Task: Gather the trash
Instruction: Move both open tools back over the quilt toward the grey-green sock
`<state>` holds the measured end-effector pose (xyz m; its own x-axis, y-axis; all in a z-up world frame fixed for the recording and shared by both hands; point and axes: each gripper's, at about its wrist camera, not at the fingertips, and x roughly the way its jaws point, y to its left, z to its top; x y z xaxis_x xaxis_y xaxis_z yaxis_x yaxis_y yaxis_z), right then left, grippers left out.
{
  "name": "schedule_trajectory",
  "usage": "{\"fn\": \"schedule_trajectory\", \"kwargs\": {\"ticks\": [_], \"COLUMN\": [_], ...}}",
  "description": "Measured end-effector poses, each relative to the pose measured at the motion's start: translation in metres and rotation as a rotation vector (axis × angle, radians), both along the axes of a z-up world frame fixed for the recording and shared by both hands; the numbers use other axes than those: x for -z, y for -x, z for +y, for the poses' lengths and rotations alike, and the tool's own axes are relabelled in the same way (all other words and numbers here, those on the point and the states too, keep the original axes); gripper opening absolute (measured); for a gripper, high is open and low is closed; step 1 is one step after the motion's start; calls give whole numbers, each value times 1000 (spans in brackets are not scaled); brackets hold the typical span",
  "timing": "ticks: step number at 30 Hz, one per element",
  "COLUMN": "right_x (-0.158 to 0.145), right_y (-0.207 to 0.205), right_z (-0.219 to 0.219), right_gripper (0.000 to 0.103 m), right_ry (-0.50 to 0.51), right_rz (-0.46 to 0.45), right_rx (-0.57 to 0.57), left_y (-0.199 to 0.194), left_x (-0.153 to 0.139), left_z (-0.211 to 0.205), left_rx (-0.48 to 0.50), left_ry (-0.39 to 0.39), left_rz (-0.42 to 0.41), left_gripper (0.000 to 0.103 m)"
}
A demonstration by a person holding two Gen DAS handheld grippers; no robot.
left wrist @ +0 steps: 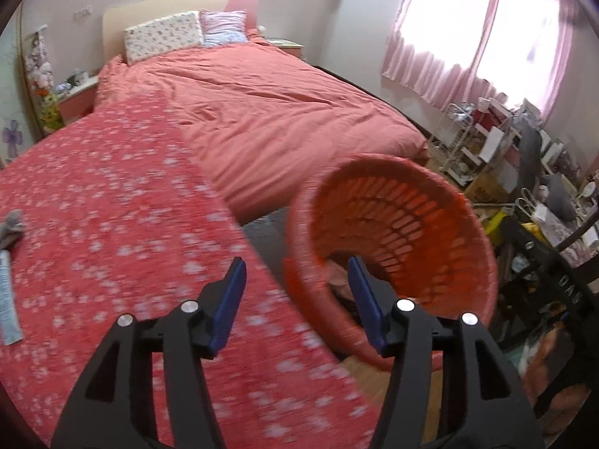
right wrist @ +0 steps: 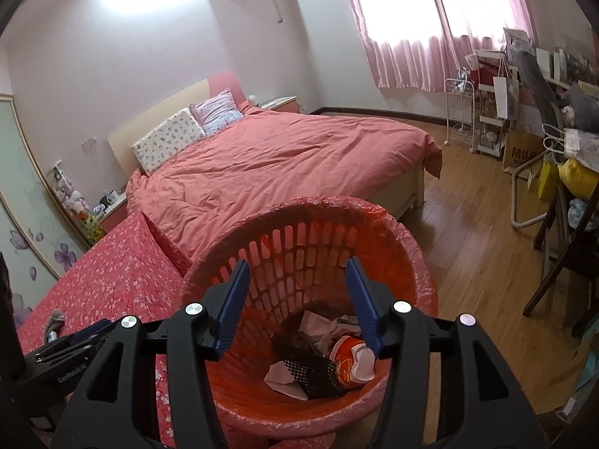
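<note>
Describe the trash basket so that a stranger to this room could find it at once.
Start at the big bed with the pink cover. Near its foot, beside the flowered red cloth, stands the basket on the wooden floor. It is the only round orange thing with slotted walls, lined with a red bag and holding trash.

A bed (right wrist: 284,157) under a coral duvet stands with its cream headboard (right wrist: 157,116) against a pale pink wall (right wrist: 112,56), two pillows (right wrist: 187,131) at its head. Daylight glows through pink curtains (right wrist: 411,37) above a wooden floor (right wrist: 468,232). Cluttered shelves (right wrist: 494,112) line the wall beside the window.
</note>
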<state>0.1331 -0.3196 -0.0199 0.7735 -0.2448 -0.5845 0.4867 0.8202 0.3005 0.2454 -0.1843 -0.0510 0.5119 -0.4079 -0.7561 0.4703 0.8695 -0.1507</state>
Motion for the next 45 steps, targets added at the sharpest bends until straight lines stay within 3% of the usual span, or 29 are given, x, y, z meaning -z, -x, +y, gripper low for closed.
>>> {"fn": "schedule_trajectory", "kwargs": {"ticks": [12,26,31,39,45], "right_x": [-9,-9,-2,1,5], "right_y": [-13,-37,-48,-59,-64], "right_z": [40,114,140,163,173], "right_gripper": [55,60,60,60,60], "right_ry": [66,110,105,120,132], "right_rz": [24,53,83,103,117], "right_rx": [-77,-252,-319,-378,-391], "left_y": [-17,-43,-63,-106,-125], "left_x": [-1,-7,-5,10,18], "left_z": [114,263,284,279,287], "left_rx": [-201,-476,-507,-499,-519], "left_ry": [-34,-94,-87,-125,-100], "left_rz": [-8,-53,-52,-2,52], "left_gripper": [60,65,65,64,48]}}
